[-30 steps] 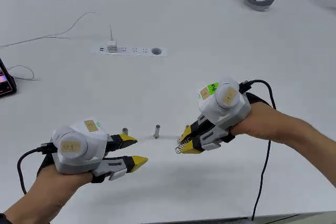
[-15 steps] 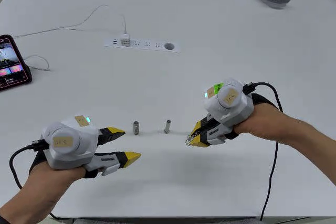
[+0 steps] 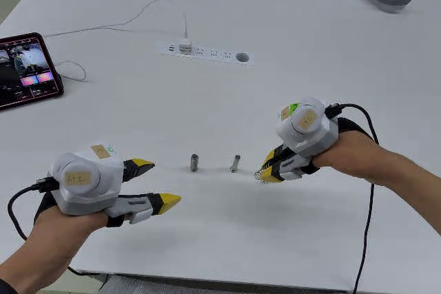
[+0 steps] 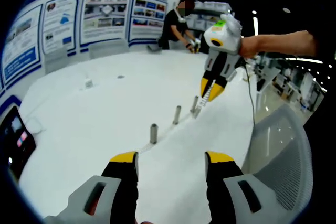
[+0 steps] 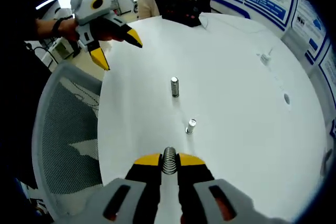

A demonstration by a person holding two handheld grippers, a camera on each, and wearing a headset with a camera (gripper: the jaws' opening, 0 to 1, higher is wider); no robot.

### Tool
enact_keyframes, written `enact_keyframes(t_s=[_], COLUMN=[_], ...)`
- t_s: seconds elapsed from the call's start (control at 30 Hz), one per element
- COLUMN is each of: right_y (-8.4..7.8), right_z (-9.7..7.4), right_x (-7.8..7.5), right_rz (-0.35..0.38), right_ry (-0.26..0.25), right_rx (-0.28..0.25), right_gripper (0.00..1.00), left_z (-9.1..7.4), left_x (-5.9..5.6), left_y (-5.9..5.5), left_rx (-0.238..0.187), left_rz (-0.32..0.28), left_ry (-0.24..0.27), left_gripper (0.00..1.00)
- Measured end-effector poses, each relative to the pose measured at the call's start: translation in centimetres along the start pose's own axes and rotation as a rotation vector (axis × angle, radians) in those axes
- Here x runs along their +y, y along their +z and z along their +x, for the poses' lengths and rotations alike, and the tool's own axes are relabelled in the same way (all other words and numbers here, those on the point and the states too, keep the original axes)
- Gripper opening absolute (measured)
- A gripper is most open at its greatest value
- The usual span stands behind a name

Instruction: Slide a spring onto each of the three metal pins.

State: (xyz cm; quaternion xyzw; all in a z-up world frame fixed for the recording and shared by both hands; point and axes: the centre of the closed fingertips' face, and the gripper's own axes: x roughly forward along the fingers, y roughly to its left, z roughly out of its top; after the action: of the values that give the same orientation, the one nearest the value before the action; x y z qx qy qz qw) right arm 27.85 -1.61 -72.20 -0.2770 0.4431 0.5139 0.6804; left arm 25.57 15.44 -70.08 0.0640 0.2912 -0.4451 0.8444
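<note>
One far pin, well ahead of the right gripper, seems already loaded; that gripper is clamped on a spring just beside the nearest pin. Next, align and lower it; the left gripper gapes empty

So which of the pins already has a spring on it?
The pin closest to the left claw: coils wrap it, while the middle pin is bare and the right claw holds a spring.
</note>
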Motion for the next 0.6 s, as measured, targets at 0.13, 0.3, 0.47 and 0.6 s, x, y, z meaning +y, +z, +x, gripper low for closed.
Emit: enact_keyframes(t_s=[0.13, 0.3, 0.47, 0.6], right_y=[0.4, 1.1, 1.7, 2.2], right_z=[0.2, 0.4, 0.9, 1.2], right_x=[-0.8, -1.6, -2.3, -2.6], right_rz=[-0.003, -0.01, -0.018, -0.027], right_ry=[-0.005, -0.011, -0.01, -0.008], right_rx=[0.002, 0.001, 0.006, 0.01], right_gripper=[0.13, 0.13, 0.13, 0.13], left_z=[-0.2, -0.5, -0.7, -0.9], left_x=[0.2, 0.4, 0.5, 0.7], left_y=[-0.3, -0.8, -1.0, -1.1], left_rx=[0.003, 0.005, 0.004, 0.004], left_rz=[-0.018, -0.041, -0.053, -0.061], left_ry=[0.007, 0.016, 0.022, 0.025], left_gripper=[0.54, 0.57, 0.57, 0.57])
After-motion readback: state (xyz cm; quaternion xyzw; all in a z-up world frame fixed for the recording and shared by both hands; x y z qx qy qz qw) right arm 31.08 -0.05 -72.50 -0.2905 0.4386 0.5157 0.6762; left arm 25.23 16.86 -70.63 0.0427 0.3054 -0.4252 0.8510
